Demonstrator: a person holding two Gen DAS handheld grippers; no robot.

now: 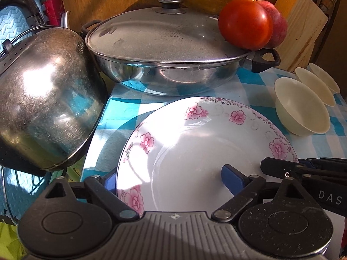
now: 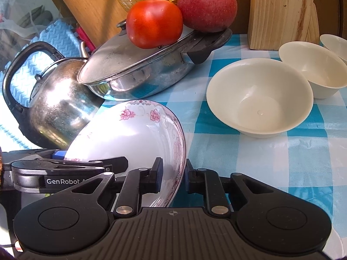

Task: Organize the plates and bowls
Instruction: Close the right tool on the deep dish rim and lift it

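A white plate with pink flowers (image 1: 195, 143) is held between both grippers above the checked tablecloth (image 2: 282, 162). My left gripper (image 1: 171, 178) has one finger under the plate's left rim and one blue pad (image 1: 232, 178) on its face; it is open wide around the rim. My right gripper (image 2: 172, 178) is shut on the plate's (image 2: 134, 134) right rim. The right gripper also shows in the left wrist view (image 1: 303, 169). Three cream bowls stand at the right: the nearest (image 2: 260, 95), a second (image 2: 314, 69) and a third (image 2: 336, 43).
A steel kettle (image 1: 43, 104) stands at the left. A lidded steel pan (image 1: 164, 58) sits behind the plate with a tomato (image 1: 245, 23) and an apple (image 2: 208, 4) on its lid. A wooden knife block (image 2: 282, 10) stands at the back right.
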